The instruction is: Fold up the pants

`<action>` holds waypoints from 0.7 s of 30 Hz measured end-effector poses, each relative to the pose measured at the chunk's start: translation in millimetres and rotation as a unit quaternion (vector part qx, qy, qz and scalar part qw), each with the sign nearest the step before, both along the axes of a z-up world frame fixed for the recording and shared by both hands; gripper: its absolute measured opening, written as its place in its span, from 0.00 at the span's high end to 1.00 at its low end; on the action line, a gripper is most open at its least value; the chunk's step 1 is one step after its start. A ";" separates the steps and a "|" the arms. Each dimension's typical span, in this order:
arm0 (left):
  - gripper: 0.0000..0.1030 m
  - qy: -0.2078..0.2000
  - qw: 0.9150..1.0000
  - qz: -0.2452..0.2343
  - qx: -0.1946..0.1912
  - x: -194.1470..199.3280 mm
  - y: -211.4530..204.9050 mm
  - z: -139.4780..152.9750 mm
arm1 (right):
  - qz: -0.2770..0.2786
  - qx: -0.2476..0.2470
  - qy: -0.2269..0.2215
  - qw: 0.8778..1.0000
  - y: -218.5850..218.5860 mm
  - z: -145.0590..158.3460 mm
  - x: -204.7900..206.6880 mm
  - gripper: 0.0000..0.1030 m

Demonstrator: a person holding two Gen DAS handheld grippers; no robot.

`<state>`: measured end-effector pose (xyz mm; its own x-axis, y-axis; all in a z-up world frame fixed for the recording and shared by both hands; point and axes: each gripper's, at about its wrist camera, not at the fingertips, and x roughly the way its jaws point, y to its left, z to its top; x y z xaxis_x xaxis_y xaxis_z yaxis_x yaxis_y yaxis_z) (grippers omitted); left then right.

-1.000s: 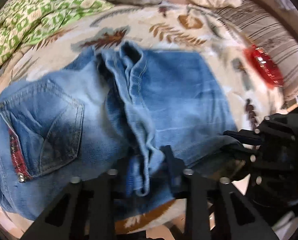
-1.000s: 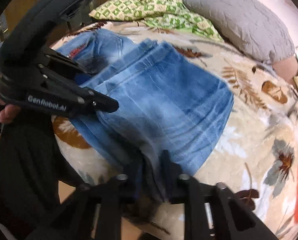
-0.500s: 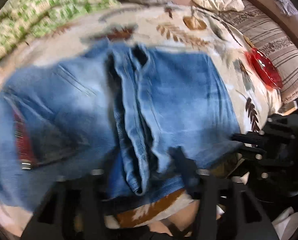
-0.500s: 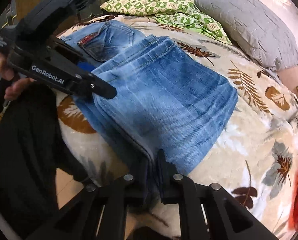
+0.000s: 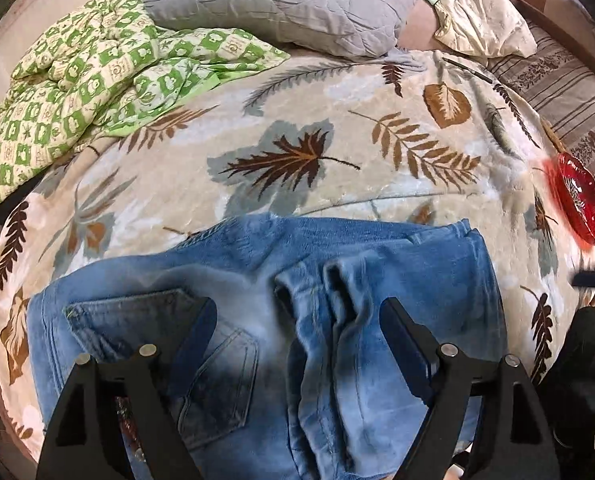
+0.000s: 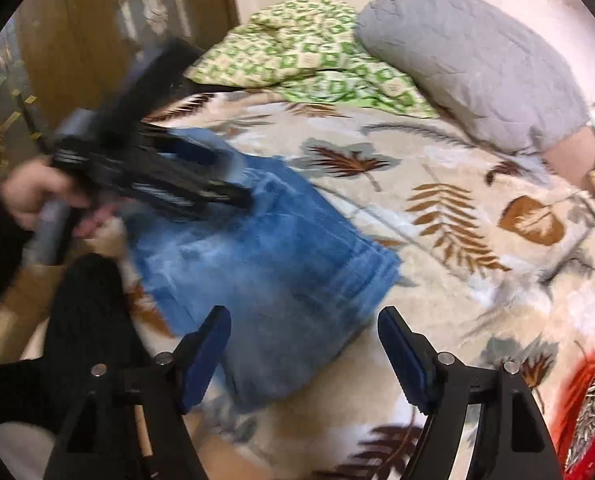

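A: Count, left to right?
B: One green quilt point(image 5: 97, 80) at 10 o'clock, one grey pillow point(image 5: 281, 0), one red dish point(image 5: 583, 200) at 3.
A: Pants?
B: One folded pair of jeans point(image 5: 257, 320) on the leaf blanket point(image 5: 297, 140), 6 o'clock.
A: Claws?
B: Two. The left gripper point(image 5: 297, 316) and right gripper point(image 6: 303, 320) have just been opening; jaws stand wide above the denim, nothing held.

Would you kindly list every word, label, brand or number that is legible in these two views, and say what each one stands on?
None can be read in either view.
Left gripper: a pale marking on its black body, too blurred to read.
Jeans: a dark strip at the back pocket, mostly hidden; no lettering shows.
Green checked quilt: small printed motifs, no legible words.
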<state>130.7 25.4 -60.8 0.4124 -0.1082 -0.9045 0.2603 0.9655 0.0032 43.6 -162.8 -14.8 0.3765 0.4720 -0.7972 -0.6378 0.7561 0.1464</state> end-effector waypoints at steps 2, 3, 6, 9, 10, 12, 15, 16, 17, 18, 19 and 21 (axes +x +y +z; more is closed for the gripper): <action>0.19 0.003 1.000 0.004 0.001 1.3 -0.7 -2.6 | 0.025 0.014 0.003 1.000 -3.8 6.6 -13.7 0.23; 0.19 0.006 1.000 0.005 0.000 2.3 0.2 -4.2 | 0.038 0.019 0.005 0.999 -5.3 8.2 -21.6 0.23; 0.19 0.014 1.000 0.009 -0.002 2.3 1.3 -7.2 | 0.047 -0.003 0.005 0.999 -2.1 -4.3 -31.0 0.23; 0.19 0.014 1.000 0.007 -0.001 1.4 -1.0 -7.3 | 0.050 -0.016 0.020 0.998 7.3 -24.3 -28.4 0.23; 0.19 0.014 1.000 0.008 0.003 0.9 -2.1 -7.1 | 0.053 -0.014 0.024 0.998 10.2 -29.3 -27.4 0.23; 0.19 0.031 0.999 -0.004 -0.004 -11.3 -4.2 -7.3 | 0.066 -0.017 0.019 0.998 24.1 -39.2 -32.1 0.23; 0.19 0.057 0.998 -0.027 -0.020 -45.6 -3.4 -10.0 | 0.082 -0.052 -0.005 0.995 43.3 -55.1 -47.1 0.24; 0.19 0.062 0.997 -0.028 -0.020 -52.4 -2.8 -12.3 | 0.085 -0.054 -0.013 0.995 46.4 -58.6 -51.0 0.24; 0.19 0.074 0.997 -0.030 -0.016 -61.3 -3.8 -18.5 | 0.086 -0.053 -0.022 0.995 49.7 -62.2 -53.8 0.25; 0.19 0.083 0.996 -0.035 -0.008 -66.3 -6.3 -25.9 | 0.084 -0.055 -0.029 0.995 54.6 -66.8 -55.2 0.31; 0.19 0.088 0.995 -0.040 0.008 -68.1 -10.0 -35.0 | 0.081 -0.063 -0.036 0.994 58.8 -70.7 -55.3 0.37; 0.21 0.082 0.996 -0.040 0.021 -68.8 -13.7 -47.8 | 0.066 -0.093 -0.048 0.992 66.5 -80.4 -51.2 0.63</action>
<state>61.9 11.7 -108.6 0.2509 -0.0954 -0.9633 0.3368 0.9416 -0.0055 -7.5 -96.4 -95.2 0.3995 0.3691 -0.8391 -0.7368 0.6739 -0.0544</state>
